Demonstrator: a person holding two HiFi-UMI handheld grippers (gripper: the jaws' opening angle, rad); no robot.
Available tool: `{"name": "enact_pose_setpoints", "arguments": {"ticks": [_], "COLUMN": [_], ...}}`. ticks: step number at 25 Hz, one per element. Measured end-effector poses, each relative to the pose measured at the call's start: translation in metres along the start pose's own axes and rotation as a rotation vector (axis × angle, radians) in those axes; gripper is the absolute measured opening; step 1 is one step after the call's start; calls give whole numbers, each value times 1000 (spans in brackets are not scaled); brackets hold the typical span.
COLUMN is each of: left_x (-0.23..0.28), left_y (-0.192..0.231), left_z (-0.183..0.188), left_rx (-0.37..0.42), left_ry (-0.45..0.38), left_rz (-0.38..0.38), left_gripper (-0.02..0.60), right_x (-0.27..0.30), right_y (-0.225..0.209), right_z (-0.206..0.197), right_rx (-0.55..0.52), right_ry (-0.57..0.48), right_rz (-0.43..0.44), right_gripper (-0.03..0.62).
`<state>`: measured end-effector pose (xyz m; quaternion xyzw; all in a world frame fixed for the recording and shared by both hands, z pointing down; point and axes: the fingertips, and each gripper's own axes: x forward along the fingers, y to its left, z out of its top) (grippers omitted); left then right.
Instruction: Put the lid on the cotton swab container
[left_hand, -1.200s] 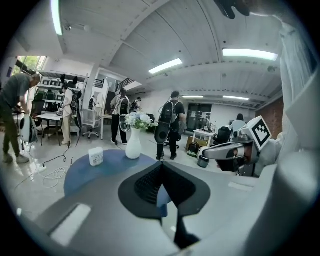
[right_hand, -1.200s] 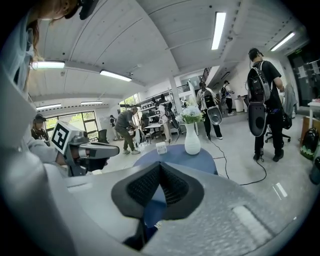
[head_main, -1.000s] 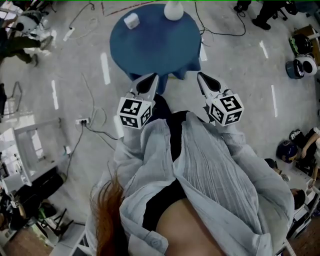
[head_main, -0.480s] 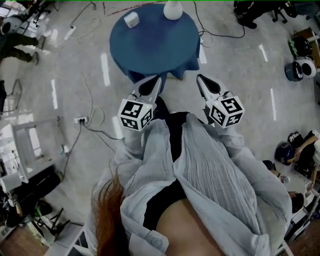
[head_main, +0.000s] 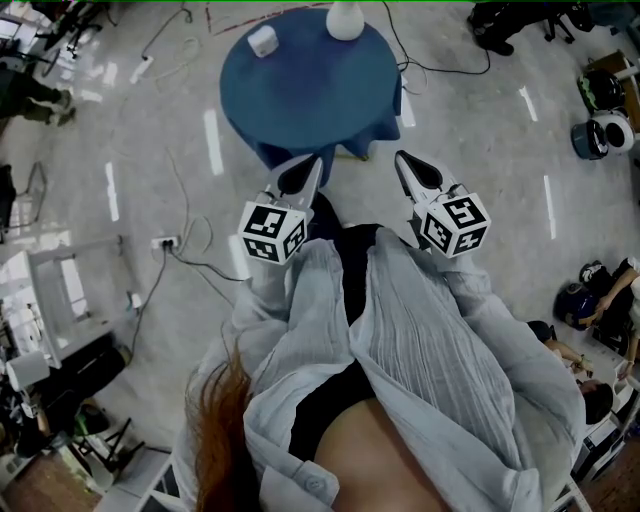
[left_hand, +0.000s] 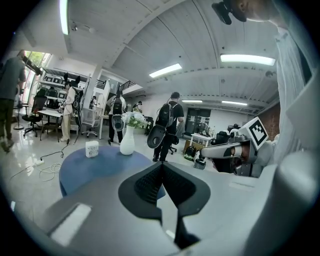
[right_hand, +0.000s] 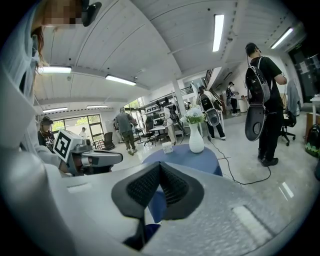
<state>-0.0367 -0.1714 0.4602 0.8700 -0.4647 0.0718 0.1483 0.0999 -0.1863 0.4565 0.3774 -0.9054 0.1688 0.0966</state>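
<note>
A small white cotton swab container (head_main: 262, 40) stands on the far left part of a round blue table (head_main: 310, 90). It also shows in the left gripper view (left_hand: 91, 148) and the right gripper view (right_hand: 167, 147). No separate lid can be made out. My left gripper (head_main: 308, 160) and right gripper (head_main: 402, 158) hang side by side near my chest, short of the table's near edge. Both are shut with nothing between the jaws, as seen at the left gripper (left_hand: 162, 165) and the right gripper (right_hand: 160, 166).
A white vase (head_main: 345, 20) with flowers stands at the table's far edge, right of the container. Cables (head_main: 180, 250) trail over the floor to the left. Several people with backpacks (left_hand: 167, 120) stand beyond the table. Helmets (head_main: 600, 130) lie at the right.
Both grippers stay where they were, shut. The head view has drifted slightly, and people at the room's edges have moved.
</note>
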Motion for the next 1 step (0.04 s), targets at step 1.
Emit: {"name": "enact_pose_setpoints", "arguments": {"ticks": [1], "left_x": [0], "left_y": [0], "left_z": [0], "left_rx": [-1], "left_ry": [1], "left_rz": [1], "left_gripper": [17], "right_x": [0], "right_y": [0], "right_z": [0], "right_rx": [0], "right_ry": [0], "right_rz": [0], "right_gripper": [2]}}
